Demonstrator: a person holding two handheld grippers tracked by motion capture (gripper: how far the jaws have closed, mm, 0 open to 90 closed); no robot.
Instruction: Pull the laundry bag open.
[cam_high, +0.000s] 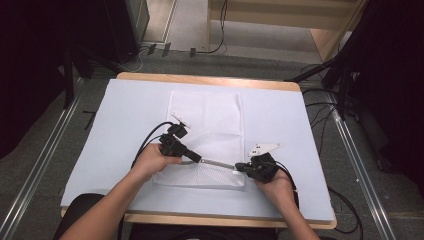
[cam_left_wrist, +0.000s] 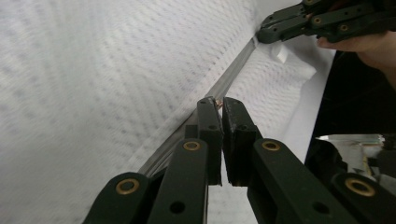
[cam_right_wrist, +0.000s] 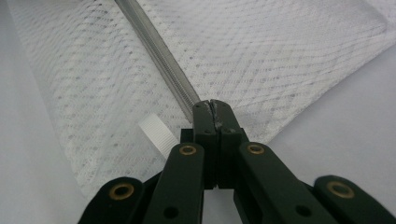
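so, scene: a white mesh bag (cam_high: 206, 131) lies flat on the pale bench (cam_high: 125, 130), its near edge toward the person, with a grey zipper (cam_high: 216, 162) running across that near end between the two grippers.
left gripper (cam_high: 196, 158): at the left end of the zipper; in the left gripper view its fingers (cam_left_wrist: 208, 122) are nearly closed, pinching what looks like a small brass zipper pull (cam_left_wrist: 218, 102), though the pull is too small to be sure of.
right gripper (cam_high: 241, 166): at the right end of the zipper; in the right gripper view its fingers (cam_right_wrist: 204, 122) are clamped tight on the zipper end, just beside a small white tab (cam_right_wrist: 158, 133).
likely step: a judgement only, the right side anchors the bag while the left draws the slider along.
risk, left: the hold on the pull looks shallow, right at the tips, so it could slip free under a sideways tug.
risk, middle: loose mesh lies close against the zipper teeth and could catch in the slider and jam it.
risk, right: if the anchoring grip gives, the light bag would slide and bunch on the bench instead of the zipper moving.
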